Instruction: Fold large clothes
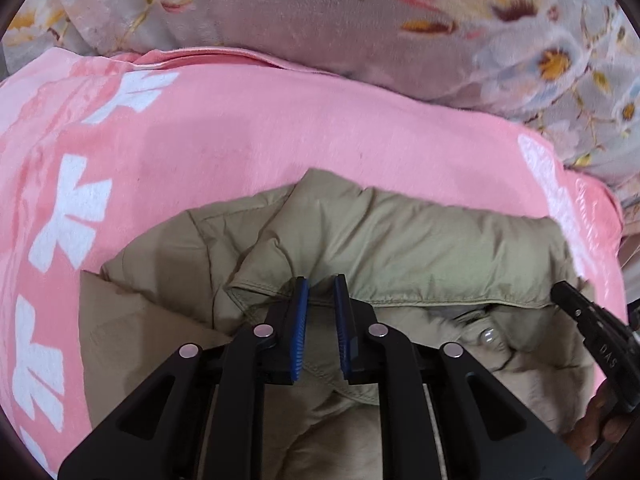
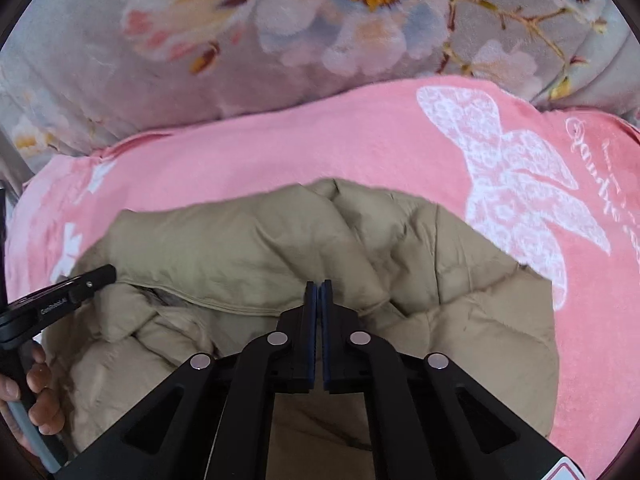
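A pink blanket with white bow and butterfly prints covers the carrying surface, filling the middle of both views and reaching the left and right edges. A puffy khaki jacket lies bunched directly on it in the lower centre. Along the top of the frame, a grey floral quilt borders the blanket's far edge.

Pink blanket: spread flat, printed with white bow shapes along 1 edge and a large white lace-patterned butterfly beside white script lettering. Floral quilt: grey-lilac, printed with white and yellow blossoms, bunched along the blanket's far edge.
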The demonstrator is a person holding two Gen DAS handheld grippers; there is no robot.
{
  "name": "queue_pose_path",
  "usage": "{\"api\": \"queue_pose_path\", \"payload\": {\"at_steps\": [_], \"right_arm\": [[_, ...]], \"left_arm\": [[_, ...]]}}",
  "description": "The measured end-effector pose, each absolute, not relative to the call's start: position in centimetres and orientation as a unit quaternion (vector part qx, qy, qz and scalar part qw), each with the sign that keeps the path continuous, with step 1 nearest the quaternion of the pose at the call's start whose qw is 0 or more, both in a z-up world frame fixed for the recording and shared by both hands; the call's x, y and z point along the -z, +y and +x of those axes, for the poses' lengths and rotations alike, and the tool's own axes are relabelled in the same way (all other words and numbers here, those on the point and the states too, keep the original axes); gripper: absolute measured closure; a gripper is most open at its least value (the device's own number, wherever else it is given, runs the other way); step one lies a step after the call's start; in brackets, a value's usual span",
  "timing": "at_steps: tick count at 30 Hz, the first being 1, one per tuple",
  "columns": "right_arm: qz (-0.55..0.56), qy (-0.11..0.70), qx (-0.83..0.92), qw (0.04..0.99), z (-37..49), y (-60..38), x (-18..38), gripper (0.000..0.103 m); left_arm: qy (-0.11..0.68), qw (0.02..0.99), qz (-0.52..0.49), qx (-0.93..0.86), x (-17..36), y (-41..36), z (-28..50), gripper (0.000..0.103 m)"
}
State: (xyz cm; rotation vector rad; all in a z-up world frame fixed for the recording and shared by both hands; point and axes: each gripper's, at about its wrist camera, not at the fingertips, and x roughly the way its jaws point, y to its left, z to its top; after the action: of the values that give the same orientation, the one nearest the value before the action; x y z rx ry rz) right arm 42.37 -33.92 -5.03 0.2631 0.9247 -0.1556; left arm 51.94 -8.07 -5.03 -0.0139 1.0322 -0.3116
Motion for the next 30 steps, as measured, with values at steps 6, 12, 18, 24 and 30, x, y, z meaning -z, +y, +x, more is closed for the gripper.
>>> {"api": "queue_pose_path", "payload": {"at_steps": [6,12,18,24,30], "right_arm": [[0.102,0.453,0.088,0.881,42.8,-33.7,6.6,0.103],[0.064,0.448,0.107,0.885,43.1,-32.5,7.6,0.103],[0.038,0.435,0.121,0.891,43.4,-31.8,7.9,0.103],[0.04,0.429,0.121,0.894,43.6,-31.9,8.1,0.103],[0.04,0.428,0.122,0.895,43.7,-32.0,8.2,0.103]], "left_arm": [[0.469,0.873,0.043,0.129,6.1,-9.4,50.8,0.09],[0.451,0.882,0.06,0.122,6.7,-9.8,50.7,0.09],[0.43,0.892,0.085,0.11,6.9,-10.3,50.2,0.09],[0.419,0.897,0.096,0.101,7.3,-10.8,50.1,0.09],[0.413,0.9,0.103,0.096,7.5,-11.0,50.0,0.09]]}}
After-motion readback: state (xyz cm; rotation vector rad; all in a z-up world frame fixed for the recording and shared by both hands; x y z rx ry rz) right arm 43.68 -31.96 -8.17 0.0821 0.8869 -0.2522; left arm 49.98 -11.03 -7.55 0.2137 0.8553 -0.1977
